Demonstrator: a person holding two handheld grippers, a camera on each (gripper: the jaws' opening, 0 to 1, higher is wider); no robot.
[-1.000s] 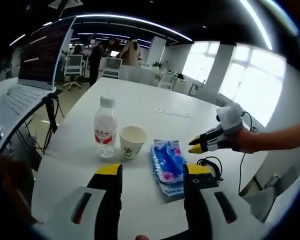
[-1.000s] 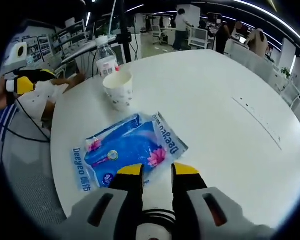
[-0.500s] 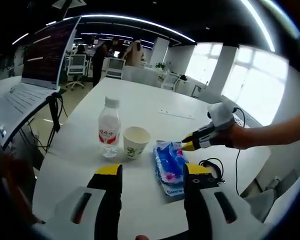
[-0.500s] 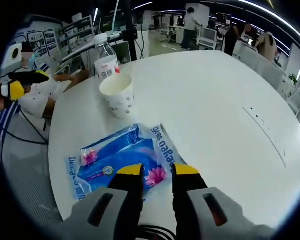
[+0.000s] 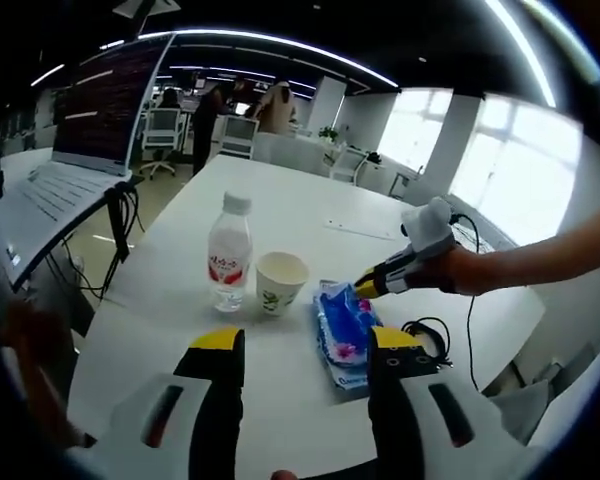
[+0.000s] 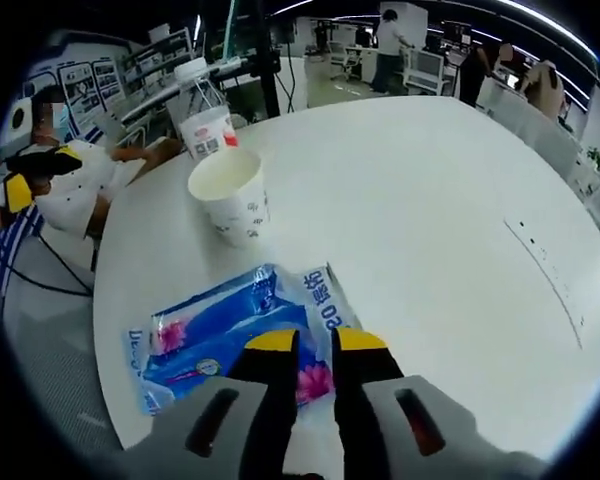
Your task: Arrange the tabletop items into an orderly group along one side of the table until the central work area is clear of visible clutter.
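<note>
In the left gripper view we see our right arm reaching in from the right, its right gripper (image 5: 365, 290) tilted down with the yellow tips on the near end of the blue wipes pack (image 5: 342, 335). In the right gripper view its jaws stand narrowed over that pack (image 6: 235, 335); whether they pinch it we cannot tell. The left gripper (image 5: 305, 340) hovers with jaws wide apart, holding nothing. The wipes lettering is too small to read. On the white surface (image 5: 280, 220), the paper cup (image 5: 281, 284) stands beside the pack, the red-labelled water bottle (image 5: 229, 252) just beyond.
</note>
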